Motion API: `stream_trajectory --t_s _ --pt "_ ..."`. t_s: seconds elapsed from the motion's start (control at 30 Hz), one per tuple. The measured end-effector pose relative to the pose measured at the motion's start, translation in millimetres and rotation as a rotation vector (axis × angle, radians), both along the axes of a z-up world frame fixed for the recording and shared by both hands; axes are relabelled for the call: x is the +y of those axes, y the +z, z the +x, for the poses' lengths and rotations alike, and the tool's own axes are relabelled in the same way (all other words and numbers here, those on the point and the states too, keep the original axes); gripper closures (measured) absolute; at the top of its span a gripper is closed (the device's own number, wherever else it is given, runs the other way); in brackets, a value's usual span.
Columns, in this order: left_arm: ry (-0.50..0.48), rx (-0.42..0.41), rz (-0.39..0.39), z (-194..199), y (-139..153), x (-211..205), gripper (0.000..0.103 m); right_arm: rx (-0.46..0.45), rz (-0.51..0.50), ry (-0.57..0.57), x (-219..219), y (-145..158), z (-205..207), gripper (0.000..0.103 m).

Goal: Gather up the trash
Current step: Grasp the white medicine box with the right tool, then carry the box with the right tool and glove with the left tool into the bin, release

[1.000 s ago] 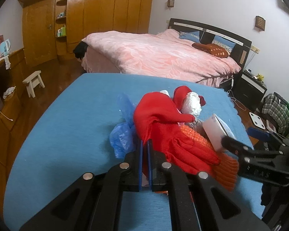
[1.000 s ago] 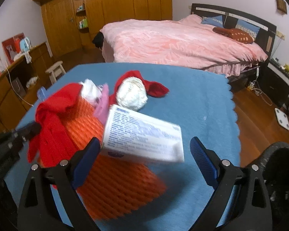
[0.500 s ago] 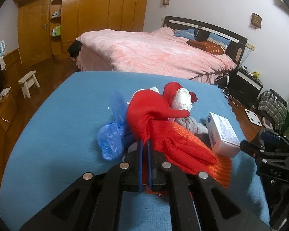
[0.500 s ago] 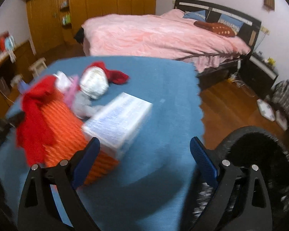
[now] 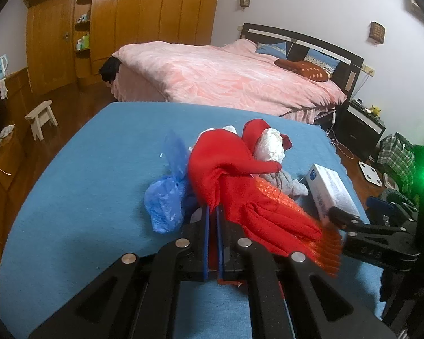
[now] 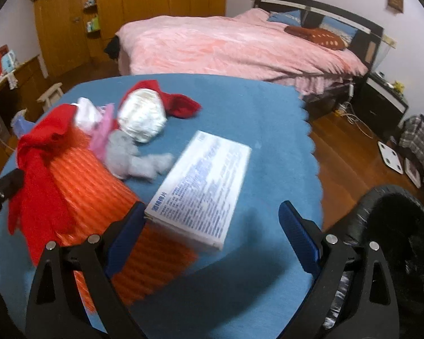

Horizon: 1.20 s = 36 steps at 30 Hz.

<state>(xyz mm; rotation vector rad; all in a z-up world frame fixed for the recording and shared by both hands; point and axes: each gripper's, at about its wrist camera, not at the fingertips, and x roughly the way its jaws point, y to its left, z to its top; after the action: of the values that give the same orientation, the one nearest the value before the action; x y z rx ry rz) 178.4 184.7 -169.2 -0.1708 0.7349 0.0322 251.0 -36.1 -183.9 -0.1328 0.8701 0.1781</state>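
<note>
A pile of trash lies on the blue table [image 5: 79,169]. My left gripper [image 5: 212,220] is shut on a red glove [image 5: 234,186], which drapes over an orange ribbed sheet [image 6: 99,197]. A blue plastic bag [image 5: 165,197], a crumpled white wad [image 6: 141,115] and a grey rag [image 6: 132,158] lie around it. My right gripper [image 6: 209,226] is open, its jaws on either side of the near end of a white printed box [image 6: 200,186], which also shows in the left wrist view [image 5: 330,192]. The box rests partly on the orange sheet.
A black trash bin [image 6: 393,243] lined with a bag stands on the floor right of the table. A pink bed [image 5: 220,76] lies beyond the table. A small stool [image 5: 41,118] and wooden wardrobes [image 5: 127,22] stand at the left.
The white box dropped from above the pile onto the table and orange sheet. My right gripper swung right toward the bin, then came back around the box's near end. The left gripper stays shut.
</note>
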Motion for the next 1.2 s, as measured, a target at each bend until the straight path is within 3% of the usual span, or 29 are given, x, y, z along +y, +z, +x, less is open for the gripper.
stream_trajectory --t_s 0.27,0.3,0.4,0.57,0.93,1.2 --pt "-0.003 -0.003 0.000 1 -1 -4 0.098 0.024 0.028 -0.010 7 -15 16 0.014" --pt "-0.006 -0.006 0.000 1 0 -5 0.098 0.041 0.039 -0.008 7 -18 19 0.026" --pt "-0.025 -0.018 -0.003 0 5 -10 0.098 0.090 0.056 0.003 6 -25 24 0.047" --pt "-0.059 -0.042 -0.017 -1 15 -21 0.098 0.075 0.079 0.025 -5 -16 18 0.048" --pt "-0.150 -0.130 -0.073 -11 60 -62 0.098 -0.022 0.158 0.034 -50 51 -16 0.049" --pt "-0.268 -0.159 -0.116 -17 83 -108 0.098 -0.072 0.206 -0.009 -106 86 -44 0.049"
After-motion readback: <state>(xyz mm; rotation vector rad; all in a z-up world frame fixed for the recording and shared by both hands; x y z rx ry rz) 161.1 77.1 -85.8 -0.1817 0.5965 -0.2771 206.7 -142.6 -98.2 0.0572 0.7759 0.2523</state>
